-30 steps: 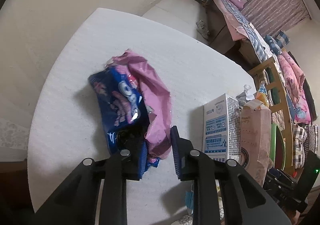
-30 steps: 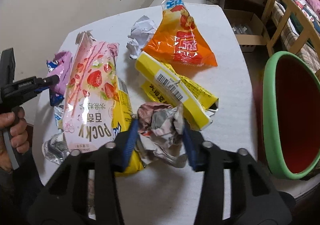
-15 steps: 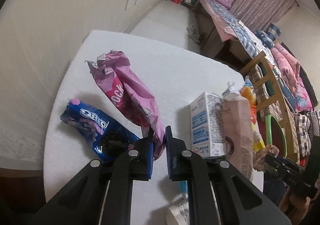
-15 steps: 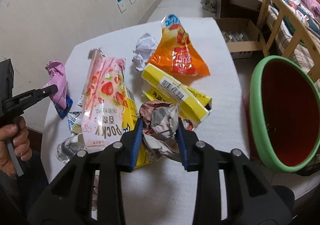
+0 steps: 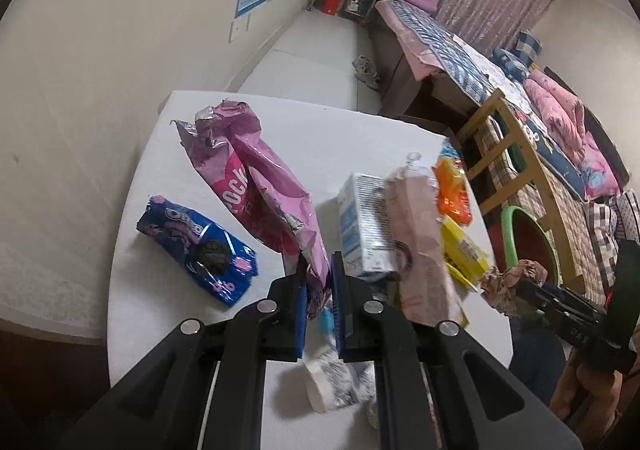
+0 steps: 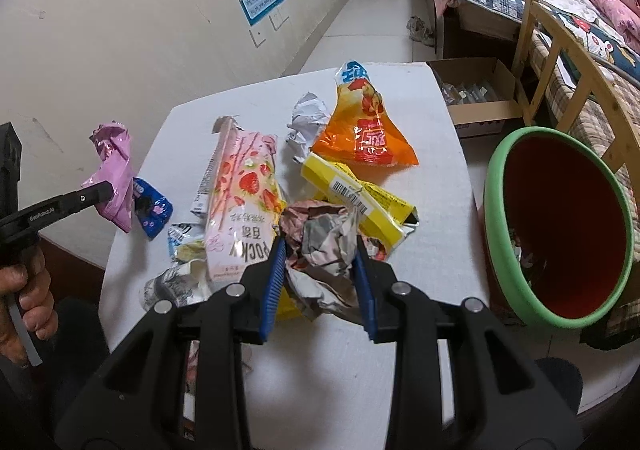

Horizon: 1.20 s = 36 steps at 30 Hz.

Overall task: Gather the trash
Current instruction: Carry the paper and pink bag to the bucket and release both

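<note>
The green-rimmed bin (image 6: 560,226) gapes just right of the right tongs (image 6: 318,262) pinching a crumpled wad (image 6: 324,238), well beyond the left tongs (image 5: 318,290) clamping a pink wrapper (image 5: 264,186).

Black plastic gripper arms on the right gripper (image 6: 320,262) – blue ribbed pads, round silver screws at the joints. Same build on the left gripper (image 5: 319,282); white "GenRobot.AI" lettering along its side.
</note>
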{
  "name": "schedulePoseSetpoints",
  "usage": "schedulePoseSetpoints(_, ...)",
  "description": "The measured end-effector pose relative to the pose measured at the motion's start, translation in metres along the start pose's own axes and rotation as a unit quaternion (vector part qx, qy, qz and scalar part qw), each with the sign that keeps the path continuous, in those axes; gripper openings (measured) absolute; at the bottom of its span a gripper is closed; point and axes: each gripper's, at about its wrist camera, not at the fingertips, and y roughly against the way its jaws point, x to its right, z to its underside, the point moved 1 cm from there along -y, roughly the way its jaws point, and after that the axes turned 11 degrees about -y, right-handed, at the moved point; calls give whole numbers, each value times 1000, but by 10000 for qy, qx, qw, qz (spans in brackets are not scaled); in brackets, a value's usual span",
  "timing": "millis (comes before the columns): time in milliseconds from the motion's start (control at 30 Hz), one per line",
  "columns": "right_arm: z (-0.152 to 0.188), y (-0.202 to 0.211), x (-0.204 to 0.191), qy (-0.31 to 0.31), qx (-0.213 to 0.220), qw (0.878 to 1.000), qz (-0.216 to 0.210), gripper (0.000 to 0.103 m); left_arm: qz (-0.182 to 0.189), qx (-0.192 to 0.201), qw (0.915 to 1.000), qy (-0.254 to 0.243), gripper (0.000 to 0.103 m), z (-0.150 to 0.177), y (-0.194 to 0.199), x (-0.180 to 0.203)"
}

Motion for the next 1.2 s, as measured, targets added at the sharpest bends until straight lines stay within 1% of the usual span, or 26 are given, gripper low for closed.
schedulePoseSetpoints(200,8,17,4,11,88,9999,-91,32,-11,71,9996,-267,8,-2,19,32)
schedulePoseSetpoints(333,8,30,10,-54,221,9996,-143,32,1,104,9986,-522,8,-3,29,58)
schedulePoseSetpoints(533,3,52,31,-213,464,9985,-173,32,164,106,9960,-873,8,-4,34,101)
schedulePoseSetpoints(700,-3,71,61,-379,650,9972,-29,32,447,61,9924,-1143,8,-8,26,142)
schedulePoseSetpoints(800,-8,85,89,-529,779,9955,134,32,657,-8,9892,-1308,8,-10,16,170)
schedulePoseSetpoints(900,-11,94,115,-686,864,9935,281,32,919,-69,9839,-1530,8,-13,5,203)
schedulePoseSetpoints(1033,-16,104,155,-934,955,9898,496,32,1175,-154,9771,-1766,8,-16,-12,242)
schedulePoseSetpoints(1200,-24,107,193,-1099,1003,9864,705,32,1557,-257,9666,-2021,8,-23,-34,290)
